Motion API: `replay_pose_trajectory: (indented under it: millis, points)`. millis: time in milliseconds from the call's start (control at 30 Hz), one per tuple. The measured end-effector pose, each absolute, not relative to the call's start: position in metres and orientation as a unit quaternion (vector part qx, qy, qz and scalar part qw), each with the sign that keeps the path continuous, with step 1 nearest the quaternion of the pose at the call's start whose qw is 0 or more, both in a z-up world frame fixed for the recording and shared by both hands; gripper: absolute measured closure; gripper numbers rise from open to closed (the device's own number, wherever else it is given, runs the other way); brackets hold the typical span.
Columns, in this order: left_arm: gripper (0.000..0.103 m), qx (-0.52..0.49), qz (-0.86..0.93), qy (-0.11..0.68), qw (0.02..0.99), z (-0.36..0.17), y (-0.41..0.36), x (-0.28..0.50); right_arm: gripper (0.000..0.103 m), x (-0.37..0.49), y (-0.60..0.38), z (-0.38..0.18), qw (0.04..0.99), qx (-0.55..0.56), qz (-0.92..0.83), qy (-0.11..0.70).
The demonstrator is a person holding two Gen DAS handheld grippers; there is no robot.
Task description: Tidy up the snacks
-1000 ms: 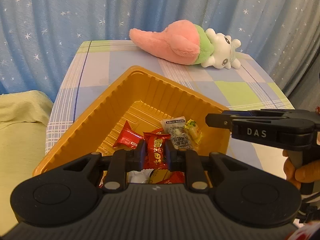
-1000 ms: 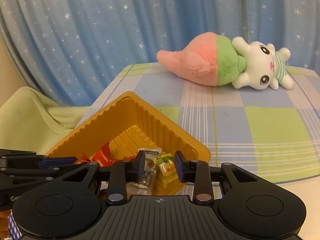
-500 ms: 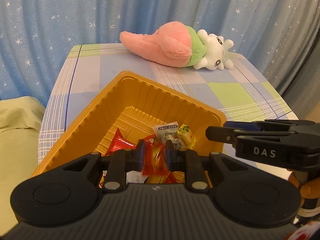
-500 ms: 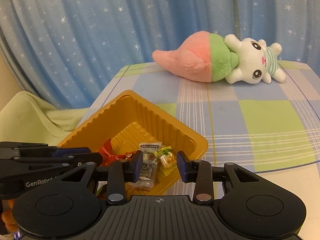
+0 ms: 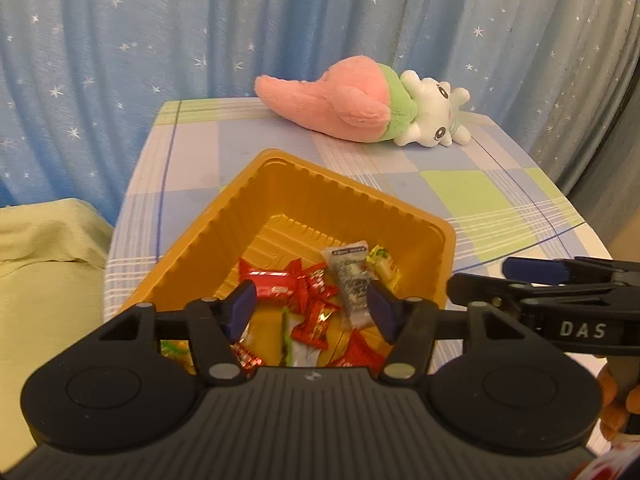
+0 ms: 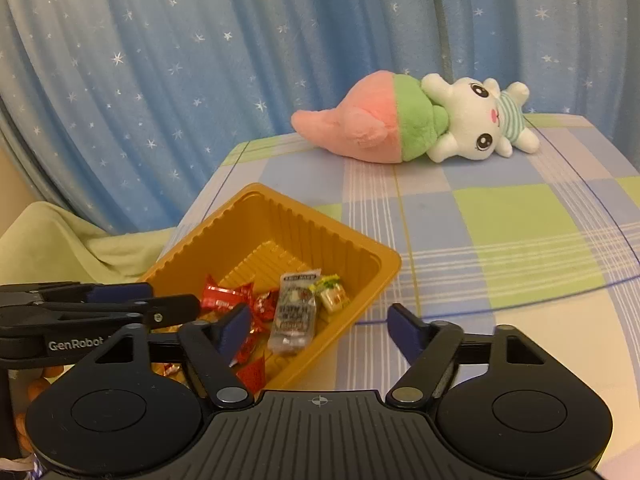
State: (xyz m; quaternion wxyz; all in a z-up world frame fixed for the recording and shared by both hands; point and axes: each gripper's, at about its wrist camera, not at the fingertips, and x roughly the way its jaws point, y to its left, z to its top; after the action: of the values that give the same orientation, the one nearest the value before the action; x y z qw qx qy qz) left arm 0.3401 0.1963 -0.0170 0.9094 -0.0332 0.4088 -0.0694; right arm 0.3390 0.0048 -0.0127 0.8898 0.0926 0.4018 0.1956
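Left gripper (image 5: 312, 310): my jaws spread, empty, above the snacks (image 5: 312, 292).
Right gripper (image 6: 318, 330): my jaws released, tray (image 6: 360, 280) rim between them.

— where's my left wrist view sitting?
— low behind the left gripper (image 5: 312, 306), close above the orange tray (image 5: 280, 204), facing the curtain (image 5: 160, 40).
— and my right?
— just right of the tray, facing likewise. both share tray, plush toy (image 6: 416, 120), and checked tablecloth (image 6: 520, 220).
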Motion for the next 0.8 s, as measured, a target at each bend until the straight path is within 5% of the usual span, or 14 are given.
replay_pose_trajectory:
  millis: [133,800]
  points:
    - [0.030,-0.044,-0.057,0.416,0.907,-0.011,0.203,0.322,0.016,0.320,0.004,-0.009,0.890,0.095,0.189,0.403]
    - [0.025,-0.042,-0.025,0.425,0.904,0.015,0.180,0.206,0.010,0.224,-0.026,0.011,0.882,0.097,0.205,0.414]
